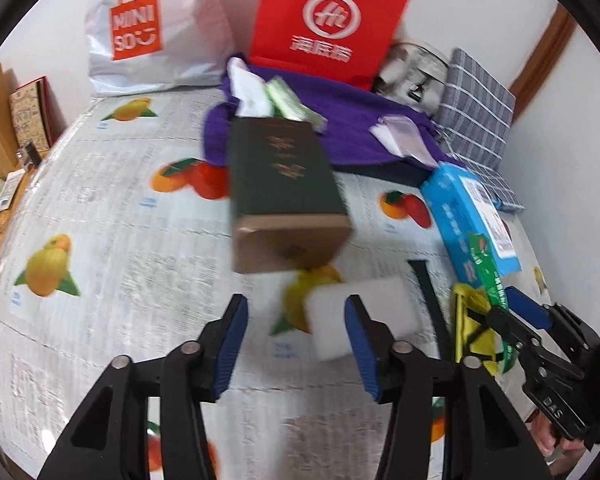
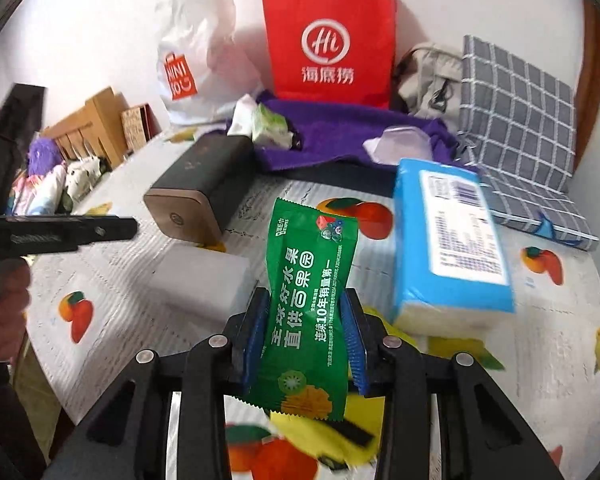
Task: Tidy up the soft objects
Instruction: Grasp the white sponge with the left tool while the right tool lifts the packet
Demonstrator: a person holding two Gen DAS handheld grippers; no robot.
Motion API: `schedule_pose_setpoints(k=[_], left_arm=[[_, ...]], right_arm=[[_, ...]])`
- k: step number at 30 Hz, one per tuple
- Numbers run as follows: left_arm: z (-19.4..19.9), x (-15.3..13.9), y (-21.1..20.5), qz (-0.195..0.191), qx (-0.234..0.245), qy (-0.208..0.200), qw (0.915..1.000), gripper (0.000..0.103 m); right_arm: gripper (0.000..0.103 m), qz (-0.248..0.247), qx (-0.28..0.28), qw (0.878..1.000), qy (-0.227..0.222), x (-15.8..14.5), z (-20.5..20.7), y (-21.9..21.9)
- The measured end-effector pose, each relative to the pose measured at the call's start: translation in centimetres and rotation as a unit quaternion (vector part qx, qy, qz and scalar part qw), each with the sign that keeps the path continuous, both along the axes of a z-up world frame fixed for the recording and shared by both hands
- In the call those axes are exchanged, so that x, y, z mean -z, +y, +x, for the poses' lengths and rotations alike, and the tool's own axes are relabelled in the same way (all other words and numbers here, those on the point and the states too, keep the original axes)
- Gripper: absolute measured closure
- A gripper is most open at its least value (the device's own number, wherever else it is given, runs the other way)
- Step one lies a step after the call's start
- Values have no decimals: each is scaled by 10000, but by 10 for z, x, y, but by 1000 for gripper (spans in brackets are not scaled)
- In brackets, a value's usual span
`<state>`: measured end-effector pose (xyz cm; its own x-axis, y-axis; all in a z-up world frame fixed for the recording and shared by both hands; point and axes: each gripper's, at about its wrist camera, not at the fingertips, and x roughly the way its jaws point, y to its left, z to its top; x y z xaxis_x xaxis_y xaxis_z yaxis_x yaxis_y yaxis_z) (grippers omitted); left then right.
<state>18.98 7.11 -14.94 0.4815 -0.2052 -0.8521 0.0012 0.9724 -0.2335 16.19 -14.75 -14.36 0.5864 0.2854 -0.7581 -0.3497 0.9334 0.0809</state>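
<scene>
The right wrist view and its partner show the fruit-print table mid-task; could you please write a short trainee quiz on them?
1. Multiple choice: what is the right hand-held gripper shut on? A) the white sponge block B) the green wet-wipe packet C) the blue tissue pack
2. True or false: the left hand-held gripper is holding the white sponge block.
3. Short answer: what stands upright at the back, behind the purple towel?

Key
1. B: the green wet-wipe packet sits pinched between its pads.
2. False: the jaws are open, with the block only in front of them on the table.
3. The red paper bag.
</scene>
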Motion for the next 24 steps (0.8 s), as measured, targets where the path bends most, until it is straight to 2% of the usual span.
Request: schedule_pose_setpoints(k=[2, 6, 9, 11, 14, 18, 21, 24], left_arm=[[1, 7, -14, -86, 86, 37, 9999, 45], [3, 21, -37, -130, 111, 251, 9995, 43], [7, 31, -52, 44, 31, 387, 9992, 40], [11, 34, -62, 61, 8, 415, 9991, 30], [14, 35, -68, 71, -36, 414, 9991, 24], [19, 38, -82, 162, 67, 491, 9986, 22], [23, 44, -93, 405, 108, 578, 9974, 23], [23, 46, -98, 418, 114, 541, 9976, 24]], right_arm=[[67, -99, 43, 9999, -103, -4, -10, -8], [67, -213, 222, 9993, -234, -6, -30, -30], [67, -223, 439, 9986, -170, -3, -39, -50], [67, -262, 612, 9977, -157, 1, -43, -61], [67, -291, 801, 9963, -122, 6, -47, -74], [67, -279, 918, 9954, -71, 12, -48, -89], [67, -227, 951, 9952, -38, 15, -47, -96], [67, -174, 970, 9951, 3, 20, -46, -101]])
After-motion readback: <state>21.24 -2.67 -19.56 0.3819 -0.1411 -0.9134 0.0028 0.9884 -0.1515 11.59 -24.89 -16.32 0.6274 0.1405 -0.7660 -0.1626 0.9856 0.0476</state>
